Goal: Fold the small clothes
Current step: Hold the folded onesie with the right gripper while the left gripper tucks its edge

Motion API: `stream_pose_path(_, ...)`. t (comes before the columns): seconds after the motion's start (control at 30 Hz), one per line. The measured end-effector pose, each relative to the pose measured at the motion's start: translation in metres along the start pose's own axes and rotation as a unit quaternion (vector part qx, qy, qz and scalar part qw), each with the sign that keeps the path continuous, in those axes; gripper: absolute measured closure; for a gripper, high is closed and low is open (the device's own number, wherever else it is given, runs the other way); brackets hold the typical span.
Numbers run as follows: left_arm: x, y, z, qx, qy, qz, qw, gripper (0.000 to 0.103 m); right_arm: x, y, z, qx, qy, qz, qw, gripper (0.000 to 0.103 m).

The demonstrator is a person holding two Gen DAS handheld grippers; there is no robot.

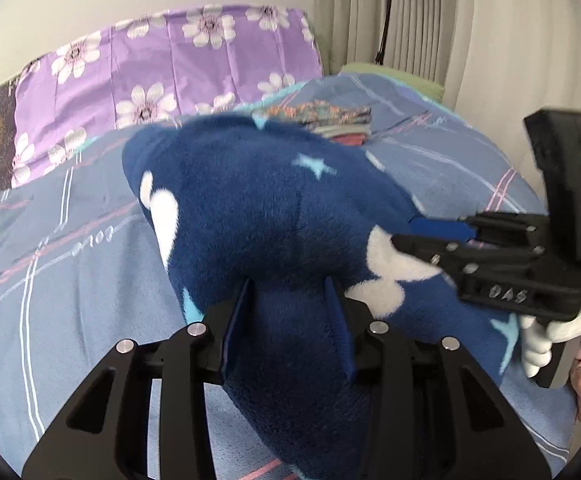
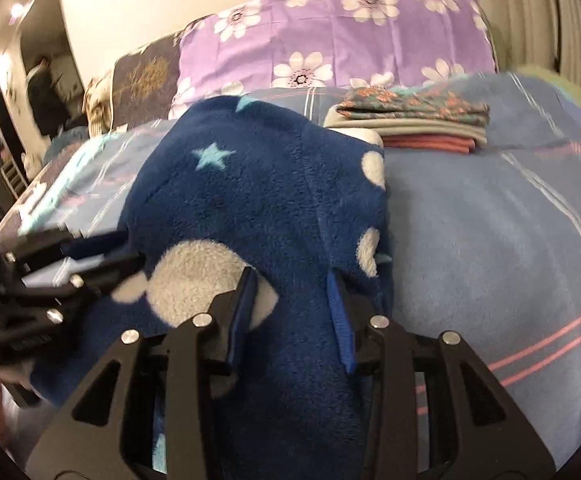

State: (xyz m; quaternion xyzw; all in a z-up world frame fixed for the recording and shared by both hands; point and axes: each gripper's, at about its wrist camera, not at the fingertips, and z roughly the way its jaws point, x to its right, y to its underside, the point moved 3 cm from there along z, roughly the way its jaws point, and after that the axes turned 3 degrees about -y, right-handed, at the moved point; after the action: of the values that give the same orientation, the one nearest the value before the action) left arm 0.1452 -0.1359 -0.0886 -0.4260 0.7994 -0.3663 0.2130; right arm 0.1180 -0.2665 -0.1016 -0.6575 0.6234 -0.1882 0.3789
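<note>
Item one: a navy fleece garment [image 1: 258, 216], plush, patterned with pale blue stars and white blotches. It hangs bunched and lifted above the bed [image 1: 50, 280], between my two grippers, its far end drooping toward the bedcover.

Item two: my left gripper [image 1: 288, 312]. Its blue-padded fingers [image 1: 236, 320] stand narrow, pressed into a thick fold of the fleece from either side.

Item three: my right gripper [image 2: 292, 304]. Same state: narrow, the pads sunk into the fleece at a large white patch. In the left wrist view it enters from the right edge, and my white-gloved hand [image 1: 542, 340] grips its handle.

Item four: the bed, covered in a blue checked sheet with pink and white lines.

Item five: a stack of folded clothes [image 2: 414, 124] on the bed, beyond the fleece; floral piece on top, grey and red beneath.

Item six: a purple pillow [image 2: 330, 40] printed with white flowers, at the head of the bed against the wall.

Item seven: pale curtains [image 1: 430, 20] at the right.
</note>
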Motion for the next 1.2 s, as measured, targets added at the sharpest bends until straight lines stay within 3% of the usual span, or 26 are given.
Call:
stream_pose_path(0.1, 0.001, -0.017, -0.014, 0.025, -0.006, 0.01, 0.9996, 0.075, 0.002, 0.002, 0.0, 0.006, -0.006, 0.006, 1.0, 0.066)
stream_pose_path(0.27, -0.014, -0.065, -0.006, 0.053, -0.015, 0.018, 0.9983, 0.075, -0.001, 0.004, 0.0, 0.01, -0.001, 0.0, 1.0, 0.066)
stream_pose_path(0.37, -0.037, -0.079, 0.043, 0.009, -0.062, 0.011, 0.998, 0.072, 0.0, 0.005, 0.0, 0.015, -0.004, 0.0, 1.0, 0.066)
stream_pose_path(0.4, -0.05, -0.072, 0.075, -0.031, -0.081, 0.01, 0.9962, 0.071, 0.0, 0.005, 0.0, 0.018, -0.008, -0.002, 1.0, 0.066)
stream_pose_path(0.43, -0.056, -0.062, 0.096, -0.051, -0.078, 0.005, 0.9956, 0.071, 0.0, 0.004, 0.001, 0.019, -0.009, -0.004, 1.0, 0.066)
stream_pose_path(0.47, -0.062, -0.055, 0.107, -0.041, -0.066, -0.012, 0.9969, 0.071, -0.002, 0.004, 0.003, 0.02, -0.002, -0.007, 1.0, 0.066)
stream_pose_path(0.6, -0.048, -0.057, 0.104, -0.037, -0.117, 0.018, 0.9922, 0.074, 0.0, 0.006, 0.003, 0.025, -0.003, -0.009, 1.0, 0.066)
stream_pose_path(0.9, -0.058, -0.079, 0.085, -0.057, -0.08, 0.004, 0.9952, 0.071, 0.001, 0.008, 0.001, 0.028, -0.011, -0.007, 1.0, 0.065)
stream_pose_path(1.0, -0.065, -0.097, 0.076, -0.027, -0.128, 0.02, 0.9912, 0.071, 0.001, 0.008, 0.0, 0.029, -0.013, -0.004, 0.999, 0.065)
stream_pose_path(1.07, -0.077, -0.105, 0.082, -0.023, -0.144, 0.008, 0.9893, 0.067, 0.002, 0.008, 0.0, 0.029, -0.012, -0.005, 0.999, 0.065)
stream_pose_path(1.13, -0.088, -0.095, 0.112, -0.07, -0.134, -0.005, 0.9885, 0.058, 0.002, 0.007, 0.001, 0.03, -0.013, -0.003, 0.999, 0.065)
stream_pose_path(1.17, -0.087, -0.083, 0.132, -0.096, -0.134, 0.012, 0.9862, 0.057, 0.003, 0.006, 0.002, 0.03, -0.013, -0.001, 0.999, 0.065)
stream_pose_path(1.2, -0.085, -0.078, 0.141, -0.086, -0.137, 0.015, 0.9867, 0.057, 0.003, 0.006, 0.003, 0.03, -0.012, 0.0, 0.999, 0.065)
